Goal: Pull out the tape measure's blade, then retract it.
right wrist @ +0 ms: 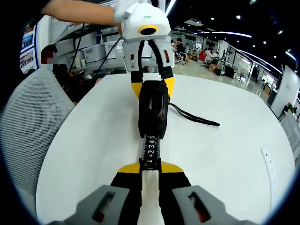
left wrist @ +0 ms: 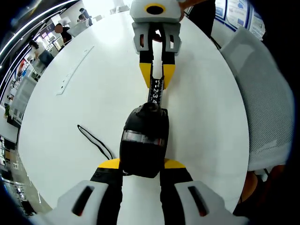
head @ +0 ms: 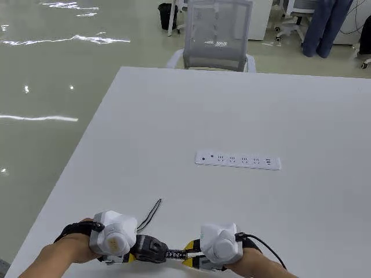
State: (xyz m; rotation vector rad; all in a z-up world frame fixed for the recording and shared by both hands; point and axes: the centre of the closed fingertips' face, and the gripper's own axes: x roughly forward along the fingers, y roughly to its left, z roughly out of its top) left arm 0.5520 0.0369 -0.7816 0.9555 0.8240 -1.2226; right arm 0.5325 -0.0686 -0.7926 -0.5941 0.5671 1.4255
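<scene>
Low in the head view, we clamp the tape measure's case [head: 151, 248] in the left gripper [left wrist: 140, 165] as an anchor and pinch the blade [right wrist: 151, 149] in the right gripper [right wrist: 150, 168] to pull.

Both were pretty much the same kit, tbh. The left gripper [left wrist: 143, 165] and the right gripper [right wrist: 150, 168] each had black jaws that ended in bright yellow fingertips [left wrist: 110, 164]. The jaws came off chunky pale grey bases with a dark slot cut into each side. A thin black cable [head: 264, 243] trailed off the right one, and a black strap [head: 72, 230] wrapped the left wrist.
</scene>
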